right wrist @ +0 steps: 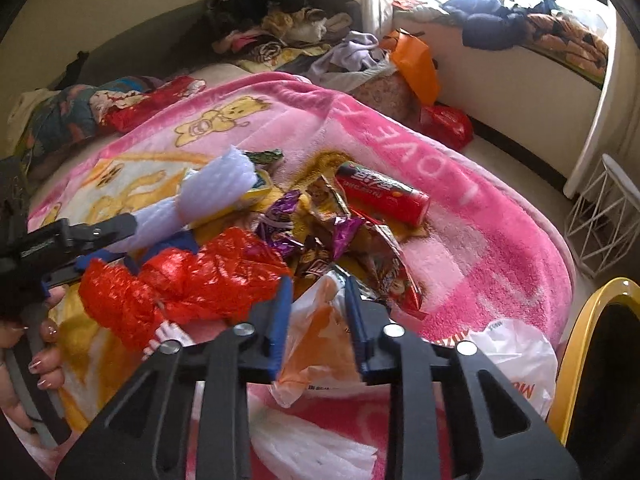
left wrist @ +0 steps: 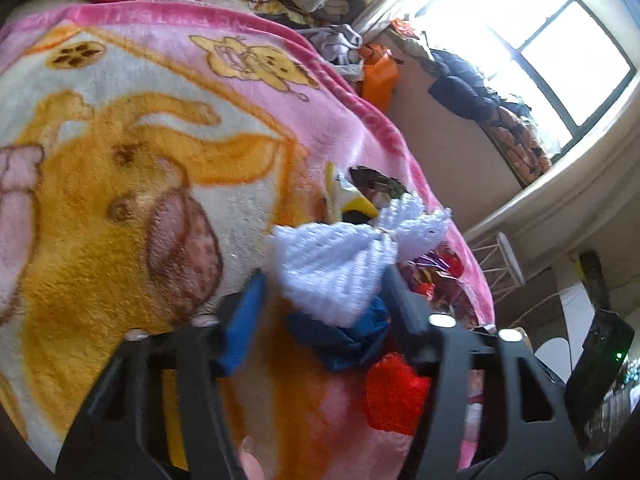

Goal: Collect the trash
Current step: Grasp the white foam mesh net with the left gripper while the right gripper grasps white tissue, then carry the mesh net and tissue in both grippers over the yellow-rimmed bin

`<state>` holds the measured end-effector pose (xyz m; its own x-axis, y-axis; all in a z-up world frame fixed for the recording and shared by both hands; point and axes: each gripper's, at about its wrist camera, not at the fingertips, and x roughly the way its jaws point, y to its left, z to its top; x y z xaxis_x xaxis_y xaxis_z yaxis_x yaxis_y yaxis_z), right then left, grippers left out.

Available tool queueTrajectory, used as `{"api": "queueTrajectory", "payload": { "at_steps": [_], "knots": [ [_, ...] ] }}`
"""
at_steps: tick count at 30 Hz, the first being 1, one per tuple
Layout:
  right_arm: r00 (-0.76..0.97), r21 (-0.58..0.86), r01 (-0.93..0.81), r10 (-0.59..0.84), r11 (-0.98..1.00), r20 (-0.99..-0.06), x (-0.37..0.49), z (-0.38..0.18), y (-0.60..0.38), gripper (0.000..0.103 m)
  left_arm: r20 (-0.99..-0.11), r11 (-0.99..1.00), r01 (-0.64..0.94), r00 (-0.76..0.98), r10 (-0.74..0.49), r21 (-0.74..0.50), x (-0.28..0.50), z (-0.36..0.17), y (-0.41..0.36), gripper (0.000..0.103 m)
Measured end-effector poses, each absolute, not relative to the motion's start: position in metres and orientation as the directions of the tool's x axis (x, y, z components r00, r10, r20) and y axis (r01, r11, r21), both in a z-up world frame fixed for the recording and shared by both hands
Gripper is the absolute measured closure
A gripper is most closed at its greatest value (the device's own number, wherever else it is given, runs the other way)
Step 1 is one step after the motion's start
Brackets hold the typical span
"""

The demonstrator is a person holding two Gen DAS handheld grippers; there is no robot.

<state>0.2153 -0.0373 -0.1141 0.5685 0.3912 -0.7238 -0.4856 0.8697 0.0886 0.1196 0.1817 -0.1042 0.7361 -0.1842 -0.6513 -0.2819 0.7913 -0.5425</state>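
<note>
Two grippers work the trash heap on the blanket (right wrist: 460, 240), the left gripper (left wrist: 322, 292) with jaws apart around white foam (left wrist: 336, 268), seemingly to lift it, the right gripper (right wrist: 318, 320) clamped on an orange-white bag (right wrist: 320, 340) for removal.

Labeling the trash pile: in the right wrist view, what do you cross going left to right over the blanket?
white foam net → red plastic bag → purple wrappers → red can → white plastic bag, at the blanket's right edge.
</note>
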Motion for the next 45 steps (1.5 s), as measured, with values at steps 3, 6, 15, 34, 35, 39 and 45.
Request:
{"api": "queueTrajectory", "payload": {
  "at_steps": [3, 6, 15, 34, 35, 39, 45],
  "knots": [
    [0.570, 0.112, -0.482, 0.409, 0.869, -0.712, 0.210, -0.110, -0.043, 0.088, -0.636, 0.805, -0.265, 0.753, -0.171, -0.531, 0.115, -0.097, 0.176, 0.077],
    [0.572, 0.146, -0.477, 0.433, 0.867, -0.697, 0.204, -0.104, -0.052, 0.096, -0.615, 0.824, -0.243, 0.774, -0.153, -0.511, 0.111, -0.086, 0.172, 0.081],
    [0.612, 0.219, -0.463, 0.488, 0.859, -0.623, 0.190, -0.078, -0.078, 0.096, -0.532, 0.896, -0.171, 0.843, -0.082, -0.410, 0.098, -0.033, 0.146, 0.083],
    [0.747, 0.304, -0.341, 0.453, 0.890, -0.486, 0.181, -0.023, -0.168, 0.097, -0.504, 0.957, -0.049, 0.857, -0.106, -0.284, 0.103, -0.006, 0.071, 0.084],
    [0.755, 0.311, -0.326, 0.444, 0.892, -0.482, 0.181, -0.022, -0.176, 0.097, -0.504, 0.960, -0.040, 0.857, -0.110, -0.278, 0.103, -0.006, 0.065, 0.084],
    [0.776, 0.328, -0.287, 0.419, 0.900, -0.472, 0.180, -0.019, -0.195, 0.097, -0.504, 0.968, -0.004, 0.854, -0.128, -0.253, 0.103, -0.005, 0.045, 0.084],
    [0.809, 0.350, -0.225, 0.375, 0.909, -0.453, 0.176, -0.018, -0.229, 0.097, -0.514, 0.973, 0.058, 0.841, -0.168, -0.224, 0.105, -0.010, 0.015, 0.084]
  ]
}}
